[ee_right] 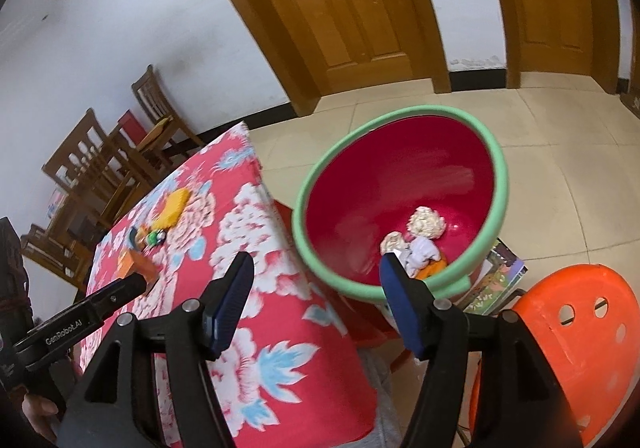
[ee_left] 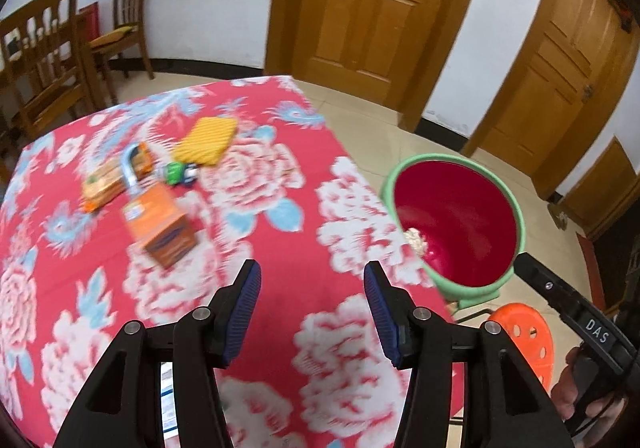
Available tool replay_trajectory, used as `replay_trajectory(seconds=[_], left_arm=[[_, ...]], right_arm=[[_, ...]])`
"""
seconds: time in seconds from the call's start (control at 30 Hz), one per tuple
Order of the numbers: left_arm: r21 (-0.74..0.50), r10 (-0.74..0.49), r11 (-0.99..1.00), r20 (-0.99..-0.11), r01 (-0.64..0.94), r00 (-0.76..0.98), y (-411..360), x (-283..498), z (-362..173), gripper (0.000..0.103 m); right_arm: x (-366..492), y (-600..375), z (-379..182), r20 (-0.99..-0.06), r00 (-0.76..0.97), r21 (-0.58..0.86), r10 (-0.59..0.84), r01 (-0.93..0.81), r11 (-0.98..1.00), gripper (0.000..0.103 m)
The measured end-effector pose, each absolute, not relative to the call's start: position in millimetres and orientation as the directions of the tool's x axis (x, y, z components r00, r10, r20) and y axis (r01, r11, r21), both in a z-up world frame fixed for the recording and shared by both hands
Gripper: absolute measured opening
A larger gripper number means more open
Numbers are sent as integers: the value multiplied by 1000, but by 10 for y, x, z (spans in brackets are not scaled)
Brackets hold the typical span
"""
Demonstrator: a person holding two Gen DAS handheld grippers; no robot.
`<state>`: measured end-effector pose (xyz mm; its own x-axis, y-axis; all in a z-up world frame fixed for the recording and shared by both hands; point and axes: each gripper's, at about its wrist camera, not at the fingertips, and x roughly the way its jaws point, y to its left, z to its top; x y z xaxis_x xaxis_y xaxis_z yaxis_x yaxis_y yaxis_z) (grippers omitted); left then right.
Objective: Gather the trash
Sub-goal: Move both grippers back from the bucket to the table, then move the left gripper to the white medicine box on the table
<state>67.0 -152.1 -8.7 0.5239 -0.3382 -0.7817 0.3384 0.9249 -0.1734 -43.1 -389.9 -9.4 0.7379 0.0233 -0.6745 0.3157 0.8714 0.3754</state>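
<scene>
Red floral cloth (ee_left: 280, 232) is covering the table, w/ trash lying in a loose cluster toward its far left part. Orange box (ee_left: 160, 224) is sitting nearest the camera, tilted on the cloth. Just behind it: a flat orange packet (ee_left: 102, 188), a blue-edged wrapper (ee_left: 136, 164) and a small green item (ee_left: 176, 172), too blurred to identify. Yellow pouch (ee_left: 208, 140) is lying just beyond those.

Left gripper (ee_left: 312, 308) is hovering over bare cloth, well apart from the box; jaws are standing moderately apart, nothing between the pads.

Right gripper (ee_right: 316, 304) is hanging at the table's edge, beside the bin; jaws are standing wide, nothing gripped.

Bin (ee_right: 496, 168), red inside w/ green rim, is standing just beside the table's right edge, tilted toward the camera. Inside, at the bottom: crumpled white wads (ee_right: 426, 222) and an orange scrap (ee_right: 432, 268), touching each other.

Orange stool (ee_right: 576, 328) is standing near the bin, w/ a printed booklet (ee_right: 500, 276) lying partly under the bin's rim. Wooden chairs (ee_left: 48, 60) are standing past the table by the wall; two wooden doors (ee_left: 368, 8) are showing behind.
</scene>
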Motion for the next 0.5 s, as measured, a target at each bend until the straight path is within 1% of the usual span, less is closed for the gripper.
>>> replay_trajectory(seconds=[0.5], left_arm=[[-119, -246, 960, -788, 252, 565, -798, 403, -112, 56]], right_arm=[[-496, -3389, -12, -676, 733, 353, 72, 236, 905, 70]])
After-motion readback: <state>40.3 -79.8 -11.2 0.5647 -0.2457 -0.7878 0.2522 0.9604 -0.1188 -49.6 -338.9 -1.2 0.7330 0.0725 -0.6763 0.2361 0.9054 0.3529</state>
